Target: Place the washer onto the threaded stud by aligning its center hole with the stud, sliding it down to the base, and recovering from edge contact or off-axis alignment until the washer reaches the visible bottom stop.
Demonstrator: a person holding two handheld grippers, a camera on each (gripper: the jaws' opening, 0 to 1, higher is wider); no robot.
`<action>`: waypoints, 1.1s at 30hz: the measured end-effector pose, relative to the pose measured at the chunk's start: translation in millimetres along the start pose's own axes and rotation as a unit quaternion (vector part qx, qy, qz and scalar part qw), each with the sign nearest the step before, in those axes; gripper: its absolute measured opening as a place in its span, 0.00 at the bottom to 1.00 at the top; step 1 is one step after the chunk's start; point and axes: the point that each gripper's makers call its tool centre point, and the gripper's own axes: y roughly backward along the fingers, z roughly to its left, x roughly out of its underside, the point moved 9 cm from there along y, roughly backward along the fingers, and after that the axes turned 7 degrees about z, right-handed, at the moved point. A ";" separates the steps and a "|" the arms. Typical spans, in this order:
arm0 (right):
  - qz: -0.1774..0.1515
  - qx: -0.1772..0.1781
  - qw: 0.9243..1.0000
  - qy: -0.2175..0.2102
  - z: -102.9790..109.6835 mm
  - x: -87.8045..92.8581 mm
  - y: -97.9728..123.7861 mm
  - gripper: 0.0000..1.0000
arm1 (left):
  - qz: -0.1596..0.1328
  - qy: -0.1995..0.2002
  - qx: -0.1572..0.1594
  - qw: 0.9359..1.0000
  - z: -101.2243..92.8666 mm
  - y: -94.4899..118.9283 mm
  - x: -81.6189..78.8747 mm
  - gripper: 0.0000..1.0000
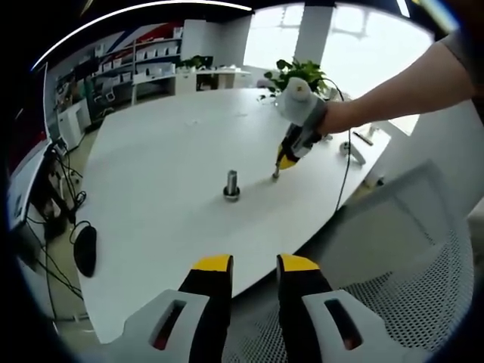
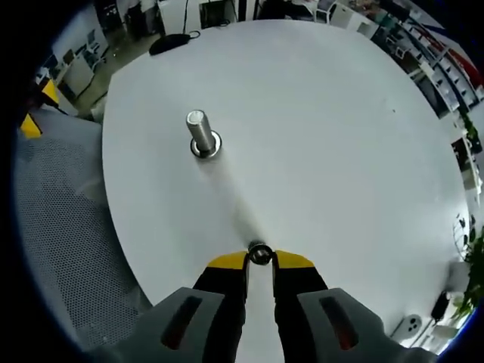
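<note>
Right gripper view, near field: right gripper (image 2: 259, 255) has its jaws drawn narrow on the washer (image 2: 259, 255), which sits pinched between the yellow tips at 6 o'clock. The tips hang low over the table (image 2: 340, 136); whether the washer touches the surface I cannot tell. Farther out, toward 11 o'clock, the stud (image 2: 201, 130) stands upright on its base, well apart from the washer. A mouse (image 2: 168, 42) lies at the far table edge near 12 o'clock.

Left gripper view, near field: left gripper (image 1: 254, 266) hangs off the table edge with a plain gap between the jaws, nothing in it. A mesh chair (image 1: 408, 302) lies at 4 o'clock. Mid field: the stud (image 1: 231, 184) near centre, bare down its shank. Just beyond, at 1 o'clock, the right gripper (image 1: 277, 175) points down at the table beside the stud, held by a person's hand (image 1: 302, 106). Far field: a plant (image 1: 296, 76).

Step in hand, as I judge it: washer gripped, not yet carried to the stud. Alignment not begun.

Next move calls for: lift, carry toward the stud top, hold the washer flat so the hole is square to the axis, centre over the tip, then lower. If the rim catches the threads, back off and re-level.
</note>
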 end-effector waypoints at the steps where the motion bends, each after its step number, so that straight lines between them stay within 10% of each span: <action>1: 0.001 0.000 1.000 0.000 -0.4 0.0 -1.5 0.14 | 0.000 0.000 0.000 1.000 0.0 0.0 0.1 0.21; 33: 0.010 -0.009 1.000 -0.029 -0.2 3.8 -25.9 0.22 | 0.006 0.006 -0.008 1.000 1.0 0.4 3.8 0.21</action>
